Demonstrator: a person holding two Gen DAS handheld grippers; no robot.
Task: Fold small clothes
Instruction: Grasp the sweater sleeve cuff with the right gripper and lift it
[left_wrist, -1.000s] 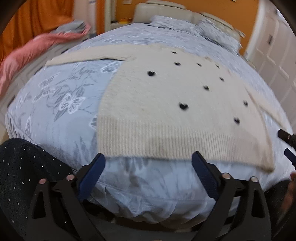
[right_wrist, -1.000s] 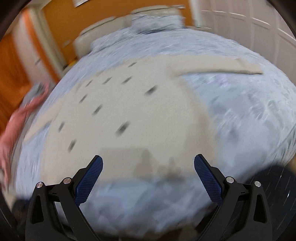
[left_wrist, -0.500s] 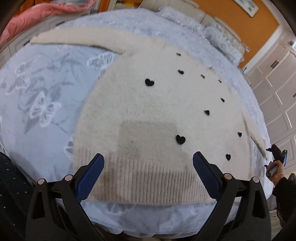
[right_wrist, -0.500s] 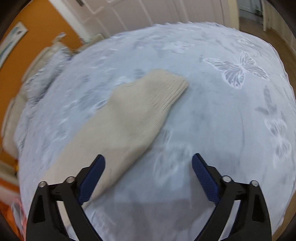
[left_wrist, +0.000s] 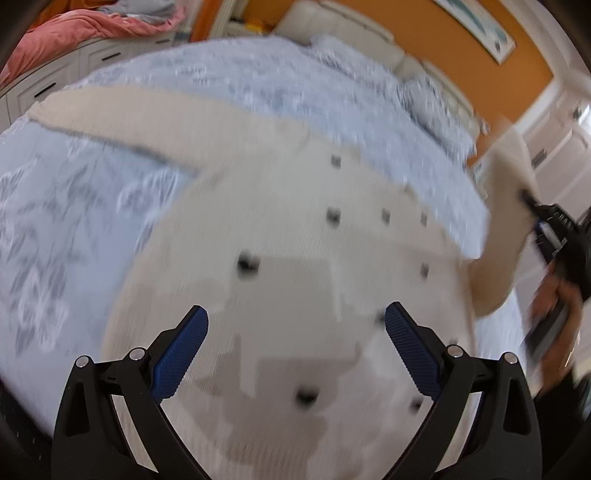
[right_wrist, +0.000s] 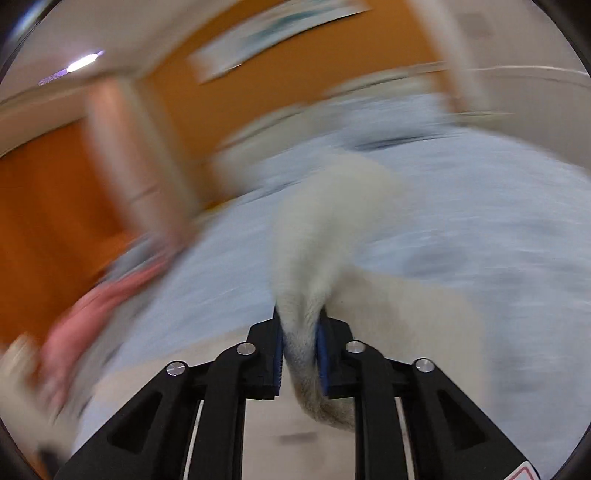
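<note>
Item: cream sweater (left_wrist: 295, 295) flat on bed (left_wrist: 74, 221); my right gripper (right_wrist: 299, 354), just closed, pinches its sleeve (right_wrist: 325, 229) at 3 o'clock for folding inward; left gripper (left_wrist: 295, 350) spread, empty

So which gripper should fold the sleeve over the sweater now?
Probably the right gripper: it has just closed on the sleeve and holds it lifted. The left gripper is open and empty above the sweater.
</note>
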